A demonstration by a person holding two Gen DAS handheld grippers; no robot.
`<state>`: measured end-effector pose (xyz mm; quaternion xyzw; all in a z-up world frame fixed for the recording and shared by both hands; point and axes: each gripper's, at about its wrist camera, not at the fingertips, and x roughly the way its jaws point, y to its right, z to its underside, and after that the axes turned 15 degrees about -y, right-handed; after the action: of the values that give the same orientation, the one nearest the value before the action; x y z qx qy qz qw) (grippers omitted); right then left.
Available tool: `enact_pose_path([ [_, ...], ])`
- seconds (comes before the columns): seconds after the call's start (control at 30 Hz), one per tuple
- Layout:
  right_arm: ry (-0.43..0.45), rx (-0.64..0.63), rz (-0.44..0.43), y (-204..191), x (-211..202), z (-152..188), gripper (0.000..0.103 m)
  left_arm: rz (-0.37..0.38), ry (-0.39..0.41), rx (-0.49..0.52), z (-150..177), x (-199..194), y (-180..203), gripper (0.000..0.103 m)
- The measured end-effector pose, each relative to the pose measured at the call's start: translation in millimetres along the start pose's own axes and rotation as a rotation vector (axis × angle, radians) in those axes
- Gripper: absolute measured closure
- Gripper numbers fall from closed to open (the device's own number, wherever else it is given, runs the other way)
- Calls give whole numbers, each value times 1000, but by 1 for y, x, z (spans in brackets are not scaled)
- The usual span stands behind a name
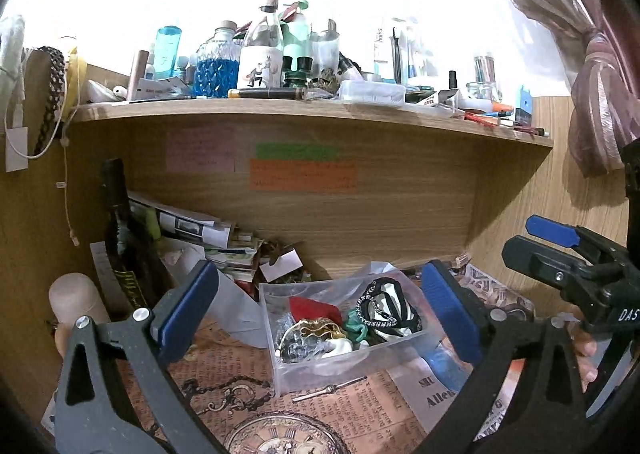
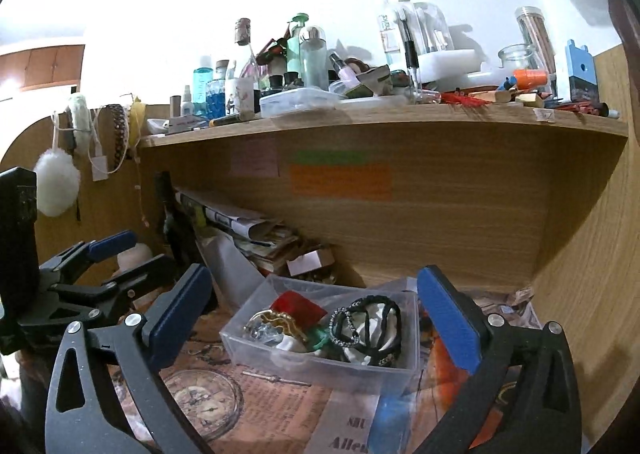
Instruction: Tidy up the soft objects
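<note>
A clear plastic box (image 1: 362,364) (image 2: 280,360) sits on the desk under the shelf. It holds soft items: black-and-white hair bands (image 1: 390,312) (image 2: 370,328), a red cloth piece (image 1: 312,310) (image 2: 298,304), a green scrunchie (image 1: 354,324) and a gold-trimmed piece (image 1: 316,330) (image 2: 276,324). My left gripper (image 1: 316,314) is open and empty, its fingers either side of the box. My right gripper (image 2: 320,320) is open and empty, also framing the box. The right gripper shows in the left wrist view (image 1: 560,250), the left one in the right wrist view (image 2: 108,258).
A wooden shelf (image 1: 304,114) (image 2: 380,116) crowded with bottles and pens hangs above. A dark bottle (image 1: 124,238), stacked papers (image 1: 200,230) and a beige cylinder (image 1: 76,298) stand at the left. A curtain (image 1: 592,74) hangs right. A white pom-pom (image 2: 56,182) hangs left. A metal pin (image 1: 330,388) lies before the box.
</note>
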<state>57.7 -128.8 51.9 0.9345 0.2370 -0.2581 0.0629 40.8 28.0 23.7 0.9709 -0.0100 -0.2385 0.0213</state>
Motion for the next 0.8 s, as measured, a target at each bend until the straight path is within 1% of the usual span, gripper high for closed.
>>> enact_pose_path([
  [0.27,3,-7,8,-5,-6,7,0,0,1,-5,2,-4,3,0],
  [0.8,6,14,11,-2,-7,8,0,-9,-4,-1,5,-5,11,0],
])
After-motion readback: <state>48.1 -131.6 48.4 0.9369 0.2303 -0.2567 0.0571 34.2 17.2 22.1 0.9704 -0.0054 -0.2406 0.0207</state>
